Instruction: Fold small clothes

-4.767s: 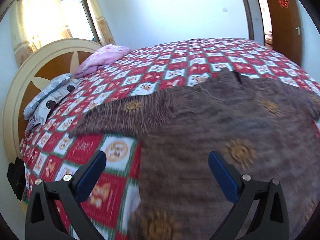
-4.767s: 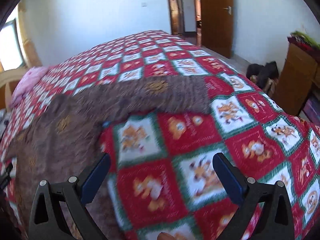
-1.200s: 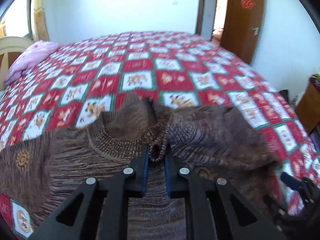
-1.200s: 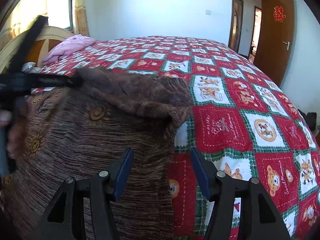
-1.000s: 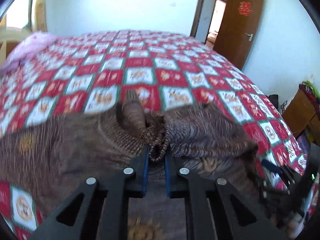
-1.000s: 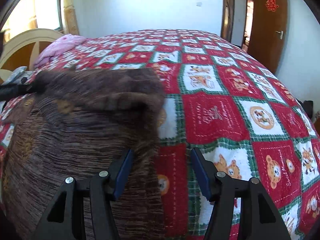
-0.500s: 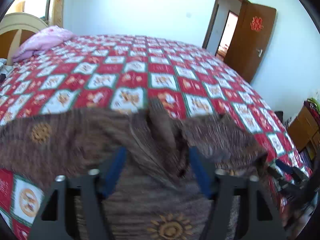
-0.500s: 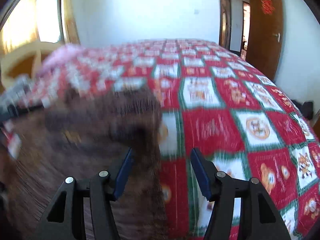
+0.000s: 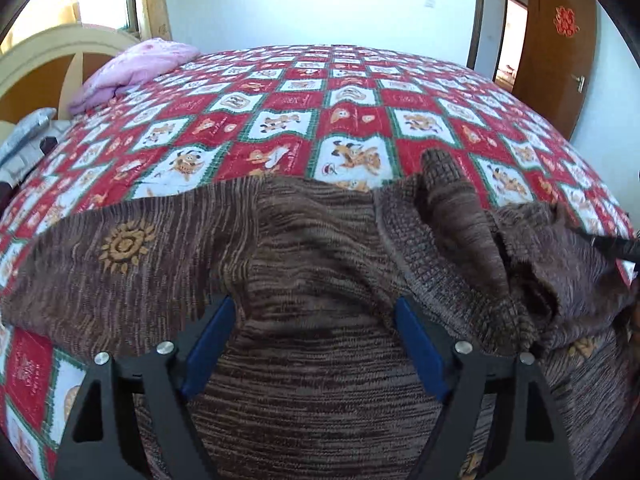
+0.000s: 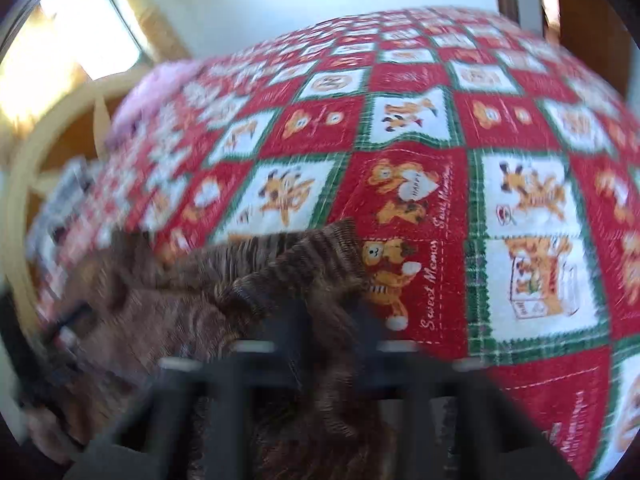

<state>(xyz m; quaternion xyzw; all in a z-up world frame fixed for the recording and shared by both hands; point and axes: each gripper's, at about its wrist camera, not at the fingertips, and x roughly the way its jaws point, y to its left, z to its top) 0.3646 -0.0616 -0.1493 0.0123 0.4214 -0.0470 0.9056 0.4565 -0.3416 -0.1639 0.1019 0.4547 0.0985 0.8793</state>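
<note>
A brown knitted sweater (image 9: 312,248) with gold sun motifs lies on the red patchwork bed cover. Its left sleeve (image 9: 120,248) is spread out to the left; the right sleeve is bunched and folded over the body at the right (image 9: 472,240). My left gripper (image 9: 312,336) is open and empty, hovering over the sweater's body. In the blurred right wrist view, my right gripper (image 10: 324,316) has its jaws close together on a fold of the sweater (image 10: 296,264) near the ribbed cuff.
The bed cover (image 9: 344,120) stretches far behind the sweater. A pink pillow (image 9: 132,68) and a grey one lie at the rounded headboard (image 9: 48,68) on the left. A wooden door (image 9: 560,48) stands at the right.
My left gripper let go of the sweater's collar area and opened wide. My right gripper swung in over the bunched sleeve and closed on it.
</note>
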